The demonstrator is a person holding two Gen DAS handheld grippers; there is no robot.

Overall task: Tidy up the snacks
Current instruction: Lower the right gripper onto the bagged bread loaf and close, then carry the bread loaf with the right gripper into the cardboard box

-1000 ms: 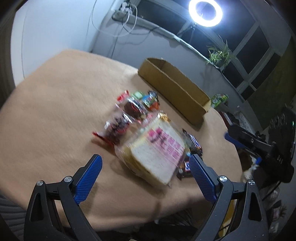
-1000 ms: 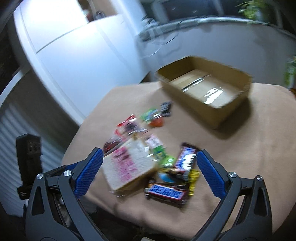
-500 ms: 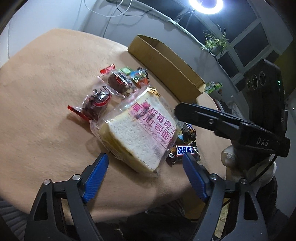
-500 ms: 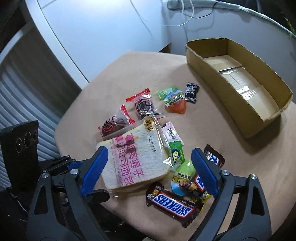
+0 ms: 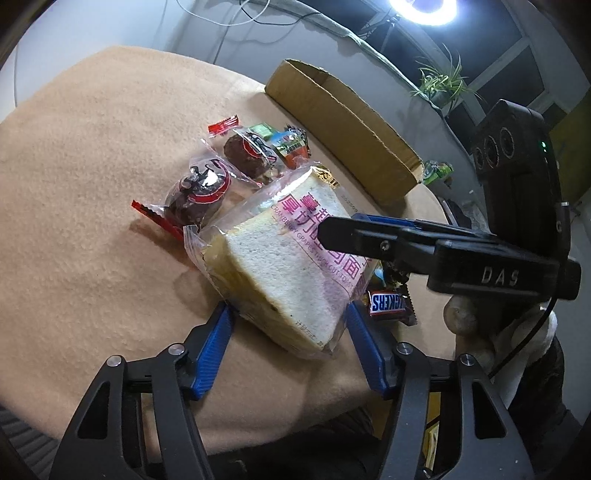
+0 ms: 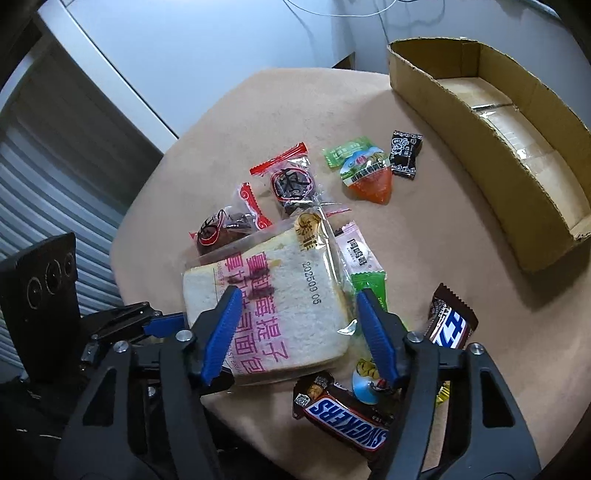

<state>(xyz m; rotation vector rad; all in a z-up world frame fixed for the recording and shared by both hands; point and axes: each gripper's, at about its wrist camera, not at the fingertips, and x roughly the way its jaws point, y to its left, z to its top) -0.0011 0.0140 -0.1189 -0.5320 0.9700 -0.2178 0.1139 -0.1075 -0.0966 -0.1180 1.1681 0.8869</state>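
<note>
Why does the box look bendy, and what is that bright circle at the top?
In the right wrist view, the fisheye lens curves the box, so its straight walls bow. In the left wrist view, the circle is a ring light, blown out to white glare. Both views are sharp now, dark at the corners; the bread casts a soft shadow on the cloth.

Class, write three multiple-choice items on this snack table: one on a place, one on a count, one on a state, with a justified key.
1. Where does the black candy lie?
A. Inside the box
B. Beside the orange jelly cup
C. Under the bread

2. How many red-edged cake packets show?
A. Two
B. Four
C. None

3. What does the cardboard box hold?
A. Snickers bars
B. Bread
C. Nothing

Key: 1 B, it sits right of the cup; 2 A, two lie beyond the bread bag; 3 C, only taped floor shows.
</note>
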